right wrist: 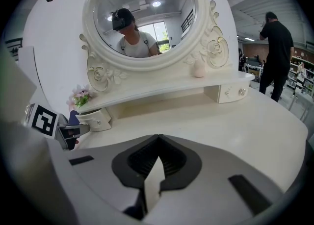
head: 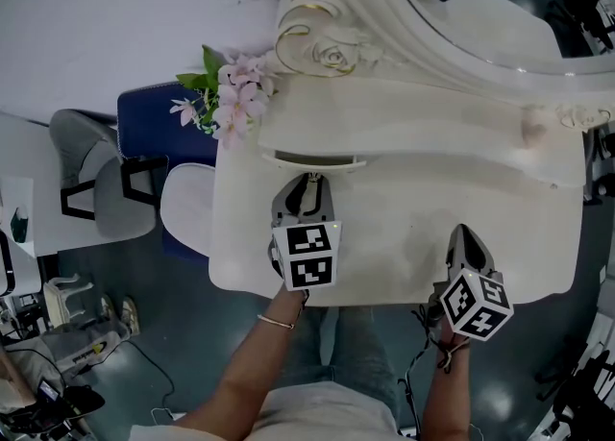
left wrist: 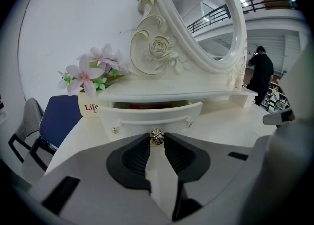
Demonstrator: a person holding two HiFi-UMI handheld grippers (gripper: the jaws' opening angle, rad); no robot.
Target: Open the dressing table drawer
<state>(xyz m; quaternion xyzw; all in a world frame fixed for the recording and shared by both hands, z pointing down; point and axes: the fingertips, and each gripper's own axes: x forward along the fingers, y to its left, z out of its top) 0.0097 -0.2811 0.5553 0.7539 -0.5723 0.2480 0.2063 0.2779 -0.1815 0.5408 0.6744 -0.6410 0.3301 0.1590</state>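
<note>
The white dressing table (head: 384,247) carries a shelf with a curved drawer (left wrist: 152,115) under its left end. The drawer front stands a little way out from the shelf, with a dark gap showing behind it. A small brass knob (left wrist: 156,137) sits in the middle of the drawer front. My left gripper (left wrist: 156,139) is shut on this knob, which is pinched between the tips of the black pads (left wrist: 137,155). In the head view the left gripper (head: 306,189) points at the drawer (head: 312,158). My right gripper (right wrist: 158,139) is shut on nothing and hovers over the tabletop's right front (head: 464,237).
Pink flowers in a white pot (left wrist: 91,84) stand at the table's left end. An oval mirror (right wrist: 142,13) rises behind the shelf. A second small drawer box (right wrist: 230,91) sits at the right. A blue chair (head: 159,127) and a grey chair (head: 91,175) stand to the left. A person in black (right wrist: 277,47) stands far off.
</note>
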